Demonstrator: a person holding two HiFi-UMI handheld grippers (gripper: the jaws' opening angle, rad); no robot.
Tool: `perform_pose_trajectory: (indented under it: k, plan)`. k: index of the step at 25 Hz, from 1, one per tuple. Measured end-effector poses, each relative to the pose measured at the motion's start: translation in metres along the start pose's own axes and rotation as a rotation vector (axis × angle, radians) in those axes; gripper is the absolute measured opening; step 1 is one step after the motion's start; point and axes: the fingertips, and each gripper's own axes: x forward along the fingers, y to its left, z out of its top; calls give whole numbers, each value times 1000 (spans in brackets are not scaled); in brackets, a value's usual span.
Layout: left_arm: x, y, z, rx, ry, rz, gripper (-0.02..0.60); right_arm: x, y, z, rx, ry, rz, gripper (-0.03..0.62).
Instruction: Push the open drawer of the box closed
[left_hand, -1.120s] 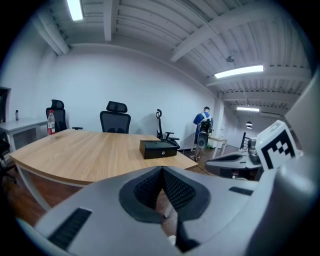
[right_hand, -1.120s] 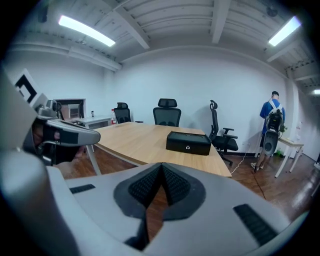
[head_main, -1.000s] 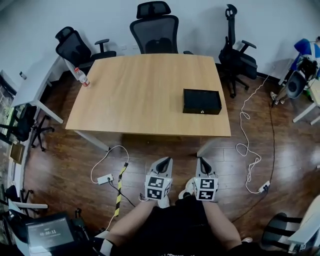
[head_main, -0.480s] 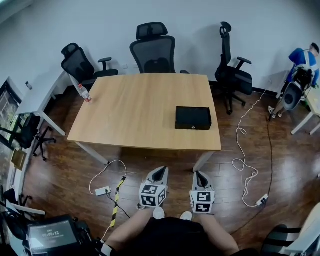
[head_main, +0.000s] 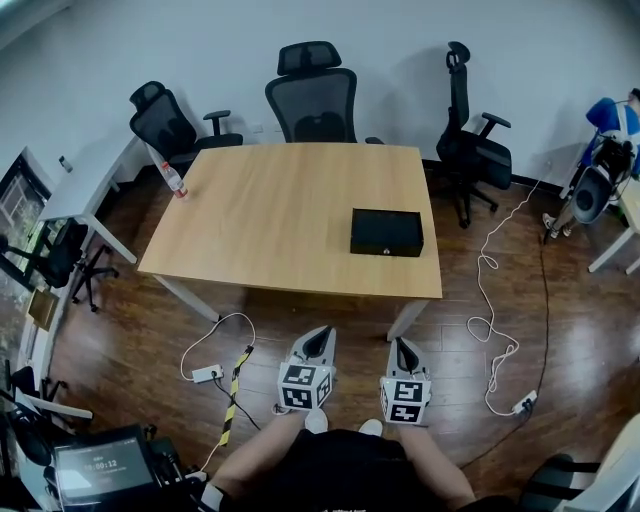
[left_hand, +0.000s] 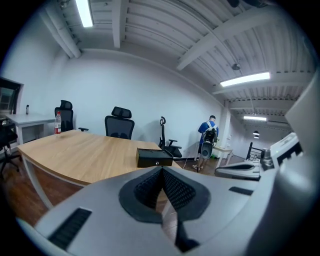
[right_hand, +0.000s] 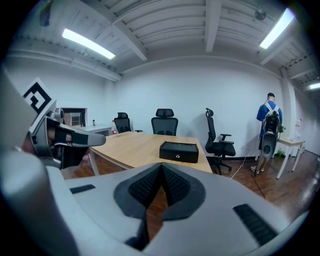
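Box (head_main: 386, 232) sits lower in head view than a sec ago — near-right on table (head_main: 270, 210), well ahead of me. My left gripper (head_main: 320, 336) & right gripper (head_main: 402, 349): jaws together, empty. Risk: an off-centre shove skids the box w/o closing it.

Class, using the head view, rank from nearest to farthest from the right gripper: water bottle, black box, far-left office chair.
1. black box, table's near right.
2. water bottle, table's far left corner.
3. far-left office chair, beyond the bottle.
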Motion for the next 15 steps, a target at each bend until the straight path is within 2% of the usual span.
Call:
perform_pose_trajectory:
  k: [5, 15]
  plan:
    - [1, -2, -1, 1, 1, -5, -3, 2, 1, 8, 4, -32, 5, 5]
    - [1, -4, -4, -3, 13, 7, -3, 6, 3, 2, -4, -3, 6, 3]
